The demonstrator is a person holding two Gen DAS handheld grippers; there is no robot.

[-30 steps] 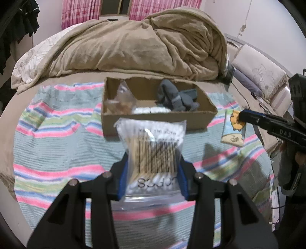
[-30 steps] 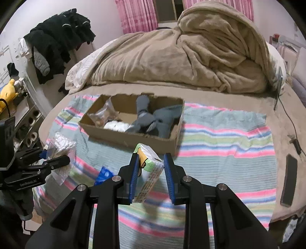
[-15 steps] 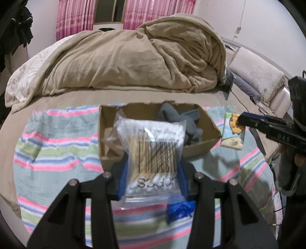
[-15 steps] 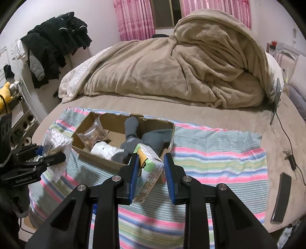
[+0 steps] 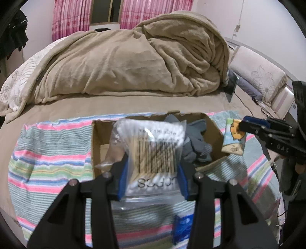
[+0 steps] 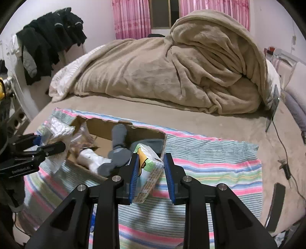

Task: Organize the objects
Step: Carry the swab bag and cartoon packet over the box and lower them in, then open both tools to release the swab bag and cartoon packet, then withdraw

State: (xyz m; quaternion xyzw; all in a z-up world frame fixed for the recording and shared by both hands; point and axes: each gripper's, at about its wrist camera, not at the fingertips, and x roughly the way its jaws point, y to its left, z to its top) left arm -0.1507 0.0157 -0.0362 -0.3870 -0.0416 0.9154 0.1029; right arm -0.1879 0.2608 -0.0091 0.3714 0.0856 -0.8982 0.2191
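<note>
Two grippers, each carrying one item above a cardboard box [image 5: 214, 132] that sits on a striped cloth [image 5: 49, 162] spread over the bed.

Item 1: left gripper [image 5: 152, 179], blue-padded fingers [image 5: 122, 178] closed against both sides of a clear bag of cotton swabs [image 5: 153, 151]. The bag stands upright between the pads, its printed lower end nearest the camera, its upper part in front of the box's left and middle portion. In the right wrist view the same gripper [image 6: 50, 143] and bag [image 6: 57, 132] appear at the box's left end.

Item 2: right gripper [image 6: 151, 179], pads pressed on a small tissue pack [image 6: 150, 172] with a cartoon print. The pack sits tilted in the grip (top leaning right), held over the near right corner of the box [image 6: 107, 132]. In the left wrist view the pack [image 5: 234, 138] hangs at the fingertips of the right gripper [image 5: 242, 127], just beside the box's right wall.

Box contents: grey gloves [image 6: 118, 151] toward the right, a white wad [image 6: 89, 159] near the front, a crinkled clear bag [image 6: 82, 138] at the left.

Other: a blue packet [image 5: 182, 228] on the cloth, low in the left wrist view; a heaped tan blanket [image 6: 172, 72] behind; pink curtains [image 6: 132, 17]; dark clothes [image 6: 51, 38] hanging at left.
</note>
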